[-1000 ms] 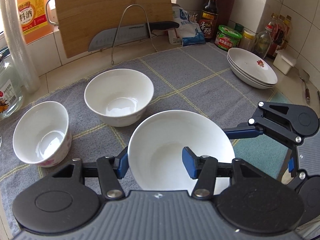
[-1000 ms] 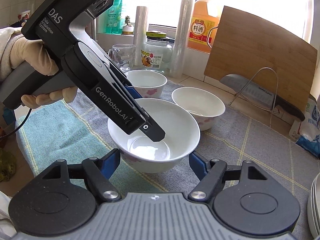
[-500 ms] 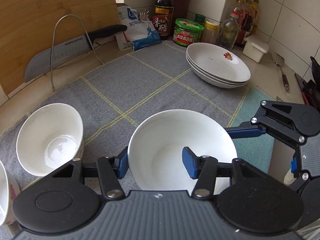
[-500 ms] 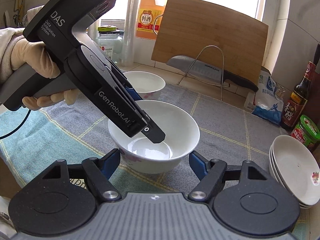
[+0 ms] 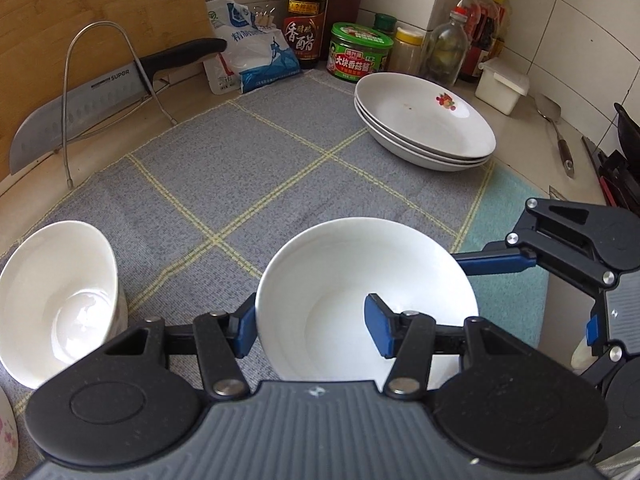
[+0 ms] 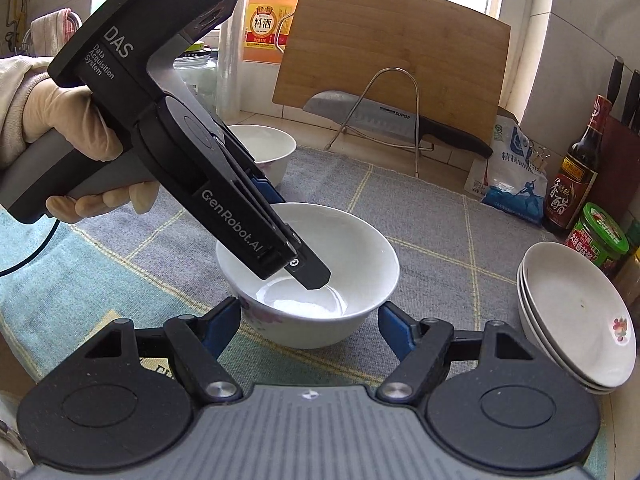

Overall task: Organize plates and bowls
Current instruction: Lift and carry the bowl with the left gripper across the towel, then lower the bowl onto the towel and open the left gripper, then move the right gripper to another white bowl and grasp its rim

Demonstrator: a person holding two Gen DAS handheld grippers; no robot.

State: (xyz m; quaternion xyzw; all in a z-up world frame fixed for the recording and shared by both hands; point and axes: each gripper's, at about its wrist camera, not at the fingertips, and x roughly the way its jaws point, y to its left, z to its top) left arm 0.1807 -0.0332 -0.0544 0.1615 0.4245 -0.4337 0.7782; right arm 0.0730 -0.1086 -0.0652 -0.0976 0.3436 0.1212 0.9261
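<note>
where left tool grips, bowl rim hidden.

**Glossy ceramic on matt woven cloth**

Smooth, glossy white ceramic: bowl, stacked plates. Matt, coarse-woven grey cloth mat with yellow lines. Bare-grained wood cutting board. Brushed metal knife blade. Matt black plastic left gripper, with blue fingers.
</note>
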